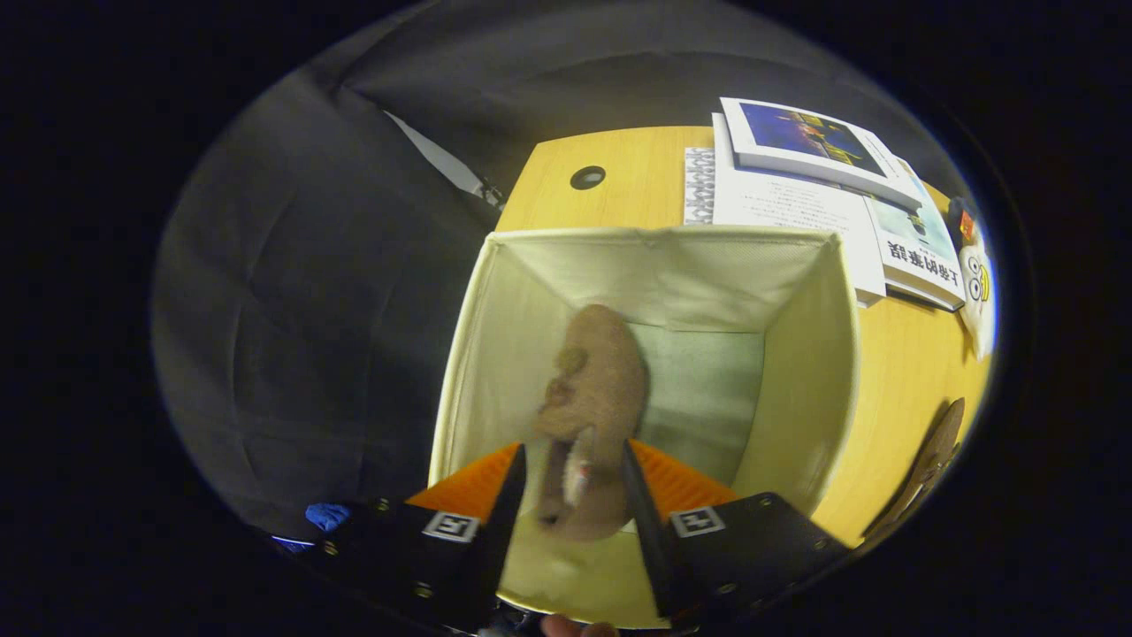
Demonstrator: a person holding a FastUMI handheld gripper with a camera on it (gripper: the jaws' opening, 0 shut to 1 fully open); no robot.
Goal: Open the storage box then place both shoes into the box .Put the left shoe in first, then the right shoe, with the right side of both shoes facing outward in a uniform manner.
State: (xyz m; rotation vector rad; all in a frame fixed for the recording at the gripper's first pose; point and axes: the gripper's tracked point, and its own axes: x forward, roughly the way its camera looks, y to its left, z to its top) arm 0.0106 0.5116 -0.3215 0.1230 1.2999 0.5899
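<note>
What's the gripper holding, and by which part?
The gripper is shut on a brown fuzzy shoe, both fingers pressing its near end; which end cannot be told. It hangs over the open box.

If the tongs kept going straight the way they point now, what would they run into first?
The tongs are shut on the brown fuzzy shoe, held over the open storage box. Straight ahead lies the box's interior, so the shoe's tip would probably meet the box floor first, though depth is hard to judge.
</note>
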